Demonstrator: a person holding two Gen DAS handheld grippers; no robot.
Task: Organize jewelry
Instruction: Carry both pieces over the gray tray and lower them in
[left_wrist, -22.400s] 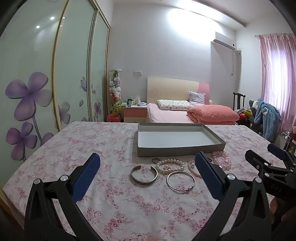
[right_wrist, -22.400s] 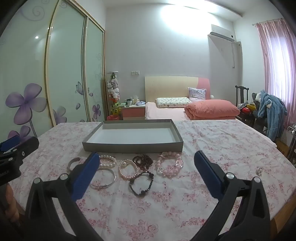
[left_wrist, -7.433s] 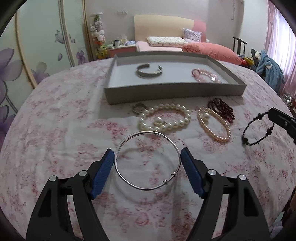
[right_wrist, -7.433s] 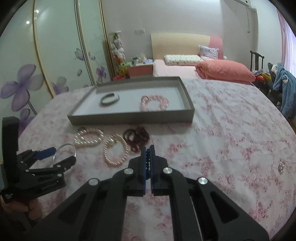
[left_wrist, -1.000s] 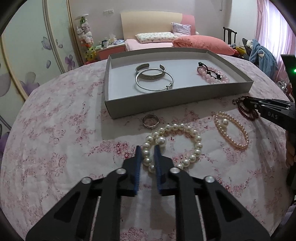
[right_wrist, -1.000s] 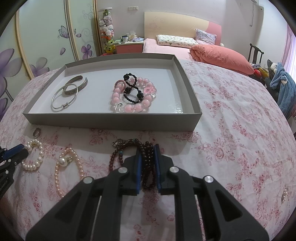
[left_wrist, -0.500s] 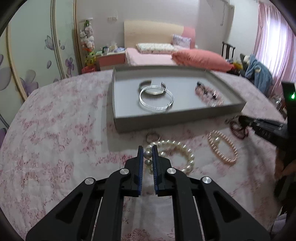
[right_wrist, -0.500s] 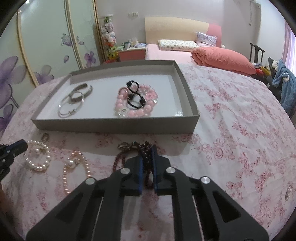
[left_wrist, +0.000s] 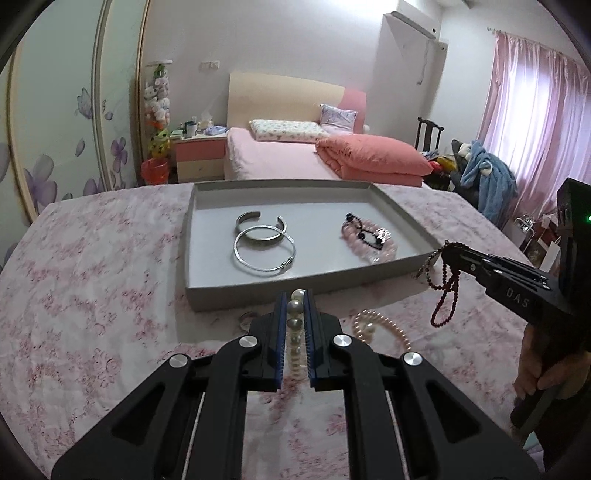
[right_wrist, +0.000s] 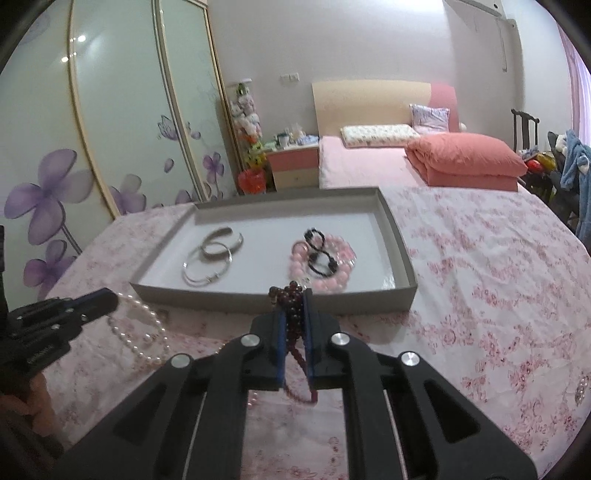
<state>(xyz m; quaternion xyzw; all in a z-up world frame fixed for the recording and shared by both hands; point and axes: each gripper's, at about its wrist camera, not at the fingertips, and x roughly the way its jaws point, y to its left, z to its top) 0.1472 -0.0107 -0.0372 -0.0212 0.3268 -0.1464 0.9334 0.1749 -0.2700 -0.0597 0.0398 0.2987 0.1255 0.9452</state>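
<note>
My left gripper (left_wrist: 294, 295) is shut on a white pearl bracelet (left_wrist: 294, 325) and holds it above the flowered cloth, just before the grey tray (left_wrist: 229, 293). My right gripper (right_wrist: 293, 291) is shut on a dark red bead bracelet (right_wrist: 291, 306), also lifted, near the tray's front wall (right_wrist: 258, 297); that bracelet hangs from it in the left wrist view (left_wrist: 445, 295). In the tray lie a silver cuff (left_wrist: 258, 230), a thin silver bangle (left_wrist: 264, 251), a pink bead bracelet (left_wrist: 369, 240) and a black bead bracelet (right_wrist: 319, 254).
A pinkish pearl bracelet (left_wrist: 384, 328) and a small ring (left_wrist: 245, 319) lie on the cloth in front of the tray. A small brooch (right_wrist: 580, 389) lies at the far right of the table. A bed, a nightstand and a wardrobe stand behind.
Both grippers have risen off the cloth with their bracelets; the white pearls and the dark red beads now hang in the air closer to the tray.
</note>
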